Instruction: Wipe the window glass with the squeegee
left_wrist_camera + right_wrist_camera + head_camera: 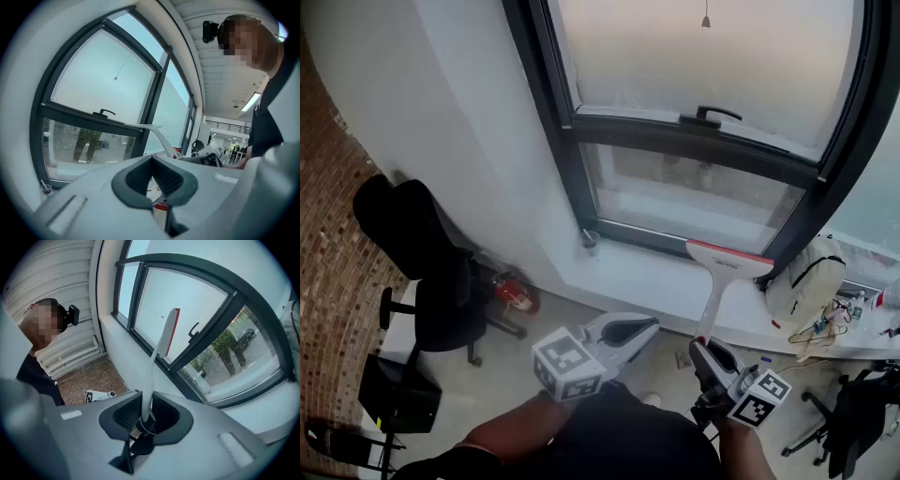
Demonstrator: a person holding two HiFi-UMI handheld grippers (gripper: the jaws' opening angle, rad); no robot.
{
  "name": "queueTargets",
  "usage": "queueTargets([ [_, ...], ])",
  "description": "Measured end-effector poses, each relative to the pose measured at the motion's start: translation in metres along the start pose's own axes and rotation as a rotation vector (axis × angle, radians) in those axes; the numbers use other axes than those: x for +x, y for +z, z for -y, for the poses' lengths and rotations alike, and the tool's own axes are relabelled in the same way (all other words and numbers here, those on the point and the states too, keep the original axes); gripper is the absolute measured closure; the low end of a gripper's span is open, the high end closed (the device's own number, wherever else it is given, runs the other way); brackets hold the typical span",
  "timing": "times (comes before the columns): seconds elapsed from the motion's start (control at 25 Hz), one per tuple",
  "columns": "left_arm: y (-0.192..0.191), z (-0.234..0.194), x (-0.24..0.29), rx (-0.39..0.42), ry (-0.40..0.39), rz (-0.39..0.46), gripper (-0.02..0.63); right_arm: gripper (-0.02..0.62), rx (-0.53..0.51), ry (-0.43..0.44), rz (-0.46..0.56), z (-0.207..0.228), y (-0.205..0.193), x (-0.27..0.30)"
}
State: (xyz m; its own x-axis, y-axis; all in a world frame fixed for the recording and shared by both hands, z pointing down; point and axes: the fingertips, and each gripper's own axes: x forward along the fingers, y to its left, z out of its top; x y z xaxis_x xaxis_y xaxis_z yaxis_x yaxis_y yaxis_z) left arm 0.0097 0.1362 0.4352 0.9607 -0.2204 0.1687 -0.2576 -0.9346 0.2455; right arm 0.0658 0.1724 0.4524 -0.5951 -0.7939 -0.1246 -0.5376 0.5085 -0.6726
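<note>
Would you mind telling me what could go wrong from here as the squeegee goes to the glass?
The right tongs grip the squeegee only at its handle's end, so the blade may twist under pressure. The window handle could catch the blade. The bag and cables on the sill sit close and might get knocked.

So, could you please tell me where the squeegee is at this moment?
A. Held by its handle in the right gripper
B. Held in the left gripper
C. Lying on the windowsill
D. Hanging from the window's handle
A: in the right gripper view, the right gripper has its jaws closed on the white handle of the squeegee, its red-edged blade raised towards the window, while the left gripper holds nothing.
</note>
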Motion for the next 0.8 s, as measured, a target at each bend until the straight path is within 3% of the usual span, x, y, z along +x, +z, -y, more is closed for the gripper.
queueTargets([
  [0.4,0.004,-0.008,0.005,0.034,0.045,-0.015,0.606,0.509,0.019,0.039,-0.01,0.01,0.006,0.007],
  [0.8,0.017,-0.083,0.007,0.017,0.04,-0.004,0.606,0.505,0.071,0.118,0.023,0.03,0.021,0.071],
])
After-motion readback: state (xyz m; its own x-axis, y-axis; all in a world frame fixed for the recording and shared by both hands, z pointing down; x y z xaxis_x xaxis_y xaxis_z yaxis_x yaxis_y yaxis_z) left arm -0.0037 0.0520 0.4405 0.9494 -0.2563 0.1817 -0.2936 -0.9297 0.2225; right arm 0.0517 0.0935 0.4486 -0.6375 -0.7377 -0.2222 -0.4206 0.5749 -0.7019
